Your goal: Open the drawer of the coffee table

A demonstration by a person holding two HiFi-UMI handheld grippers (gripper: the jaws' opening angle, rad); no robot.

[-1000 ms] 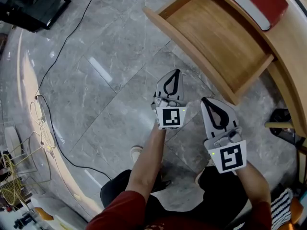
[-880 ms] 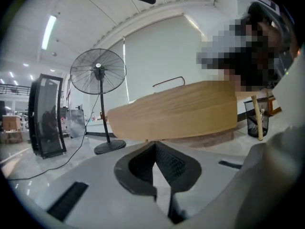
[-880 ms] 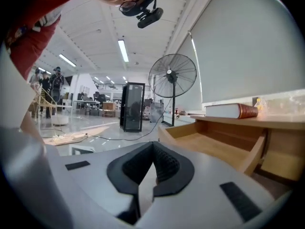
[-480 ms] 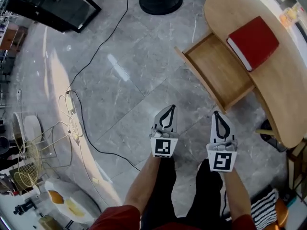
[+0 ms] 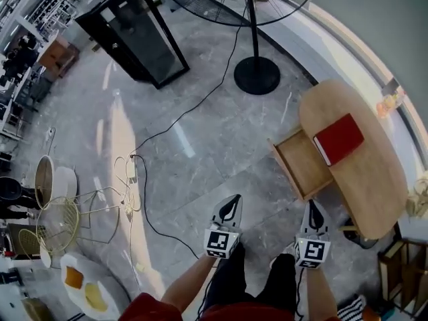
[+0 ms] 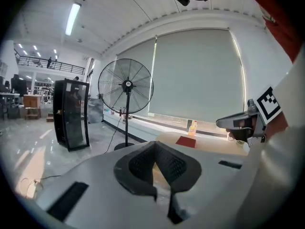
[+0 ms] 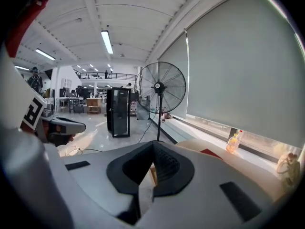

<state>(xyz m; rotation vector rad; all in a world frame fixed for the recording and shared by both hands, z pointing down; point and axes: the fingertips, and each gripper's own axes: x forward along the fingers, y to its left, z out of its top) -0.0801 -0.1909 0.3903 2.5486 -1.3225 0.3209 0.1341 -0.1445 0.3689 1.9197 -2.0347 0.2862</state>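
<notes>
The pale wooden coffee table (image 5: 364, 186) stands at the right of the head view, far below me. Its drawer (image 5: 302, 164) is pulled out to the left and is empty inside. A red book (image 5: 339, 139) lies on the tabletop. My left gripper (image 5: 233, 201) and right gripper (image 5: 313, 206) hang side by side high above the floor, well short of the drawer, both shut with nothing between the jaws. In the left gripper view the left gripper (image 6: 155, 145) points level towards the table and red book (image 6: 186, 141). In the right gripper view the right gripper (image 7: 152, 148) also points level.
A standing fan (image 5: 256, 76) is beyond the table, and a black glass cabinet (image 5: 134, 35) stands at the upper left. A cable (image 5: 157, 136) trails over the grey marble floor to wire baskets (image 5: 57, 223). A bottle (image 5: 390, 99) stands behind the table. A wooden rack (image 5: 403, 267) is at the lower right.
Both grippers and the head camera have risen a long way from the drawer. The table and open drawer now look small and far below. Both grippers stayed shut.
</notes>
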